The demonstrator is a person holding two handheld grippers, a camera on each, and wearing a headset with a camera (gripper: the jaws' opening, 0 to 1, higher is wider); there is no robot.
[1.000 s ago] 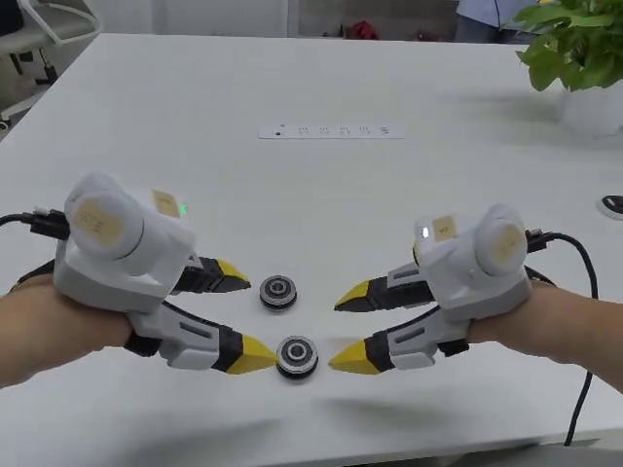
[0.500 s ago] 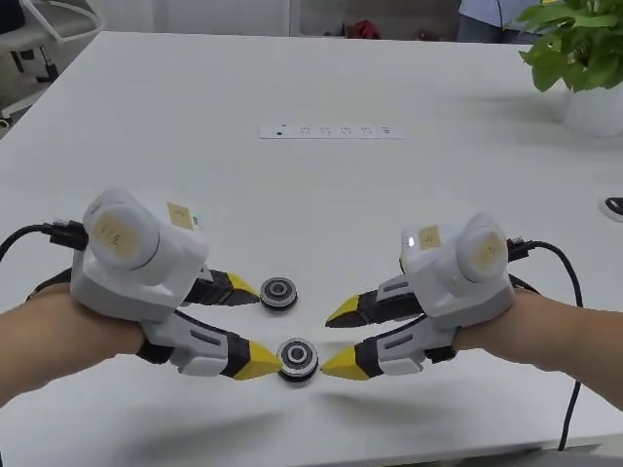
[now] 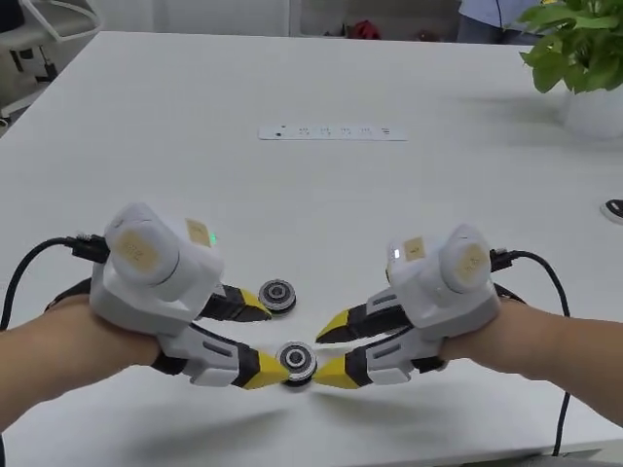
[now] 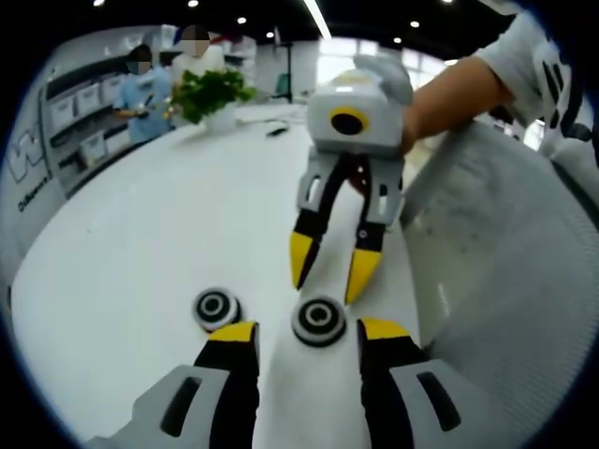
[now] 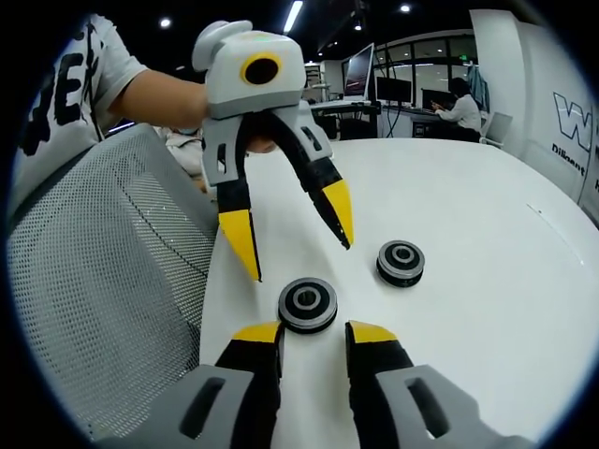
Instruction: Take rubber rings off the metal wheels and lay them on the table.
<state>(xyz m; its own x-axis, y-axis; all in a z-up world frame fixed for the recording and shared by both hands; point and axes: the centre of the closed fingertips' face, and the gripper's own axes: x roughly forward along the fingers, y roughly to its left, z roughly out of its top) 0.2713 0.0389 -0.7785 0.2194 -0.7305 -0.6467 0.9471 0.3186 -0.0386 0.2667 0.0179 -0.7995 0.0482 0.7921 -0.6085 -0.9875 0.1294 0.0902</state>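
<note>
A large dark "W" stands on the white wall (image 5: 573,117) at three o'clock in the right gripper view. A smaller line beneath it starts "Dil", the rest blurred. The shirt (image 5: 65,89) bears dark letters, cut off and unreadable.

Bright, even light fell on the white table (image 3: 321,88), with only soft shadows along its near edge. Above the table, ceiling lamps (image 4: 316,11) glared; both gripper views bowed at their edges.
</note>
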